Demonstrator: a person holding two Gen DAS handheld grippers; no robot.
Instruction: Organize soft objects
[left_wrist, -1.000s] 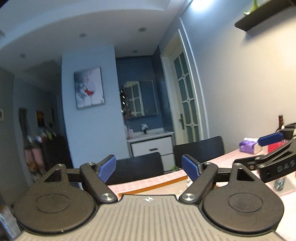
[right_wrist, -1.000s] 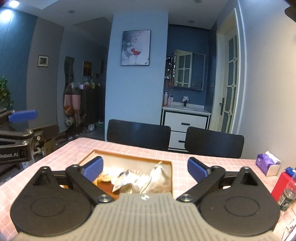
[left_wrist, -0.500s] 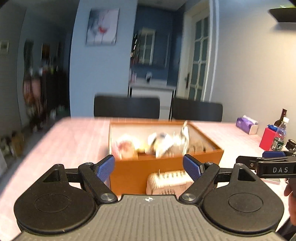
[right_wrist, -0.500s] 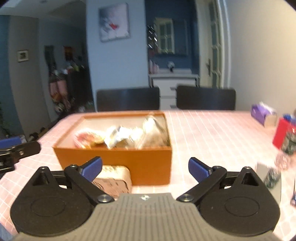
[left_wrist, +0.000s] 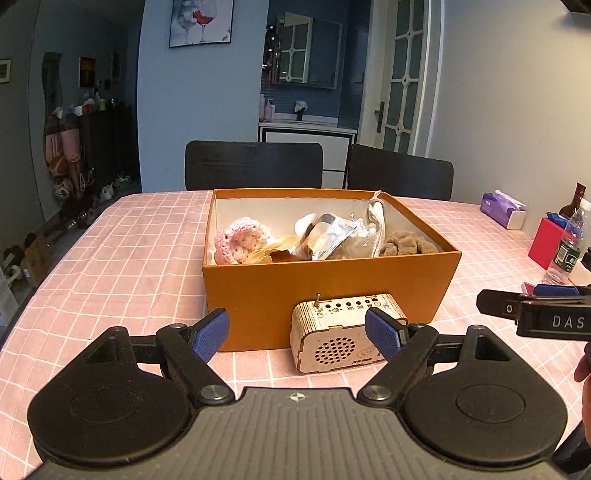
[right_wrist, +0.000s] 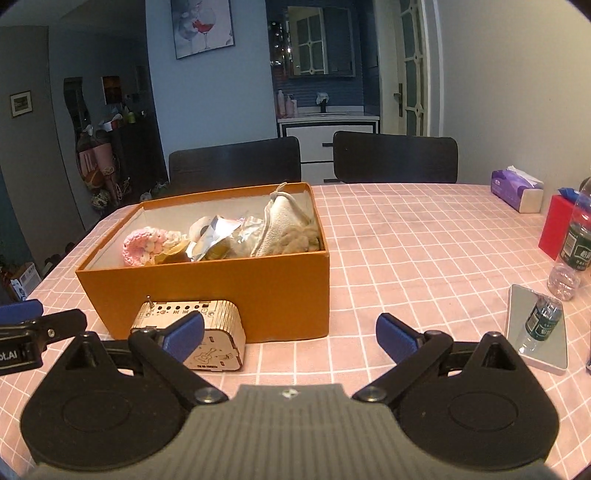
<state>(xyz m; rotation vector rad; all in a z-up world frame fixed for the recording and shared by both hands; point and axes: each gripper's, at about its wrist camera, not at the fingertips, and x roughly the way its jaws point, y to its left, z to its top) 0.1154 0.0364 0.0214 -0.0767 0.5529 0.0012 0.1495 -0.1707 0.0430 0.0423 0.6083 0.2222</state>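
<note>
Both the left tool (left_wrist: 297, 334) and the right tool (right_wrist: 290, 332) are spread wide and empty, short of the orange box (left_wrist: 332, 284) on the counter (right_wrist: 406, 251). Inside lie the pink knitted piece (left_wrist: 238, 245), a crinkly foil bag (left_wrist: 328, 236) and what may be a brown plush (left_wrist: 406, 243). All look light and yielding, so pinch a raised fold of the knit.
</note>
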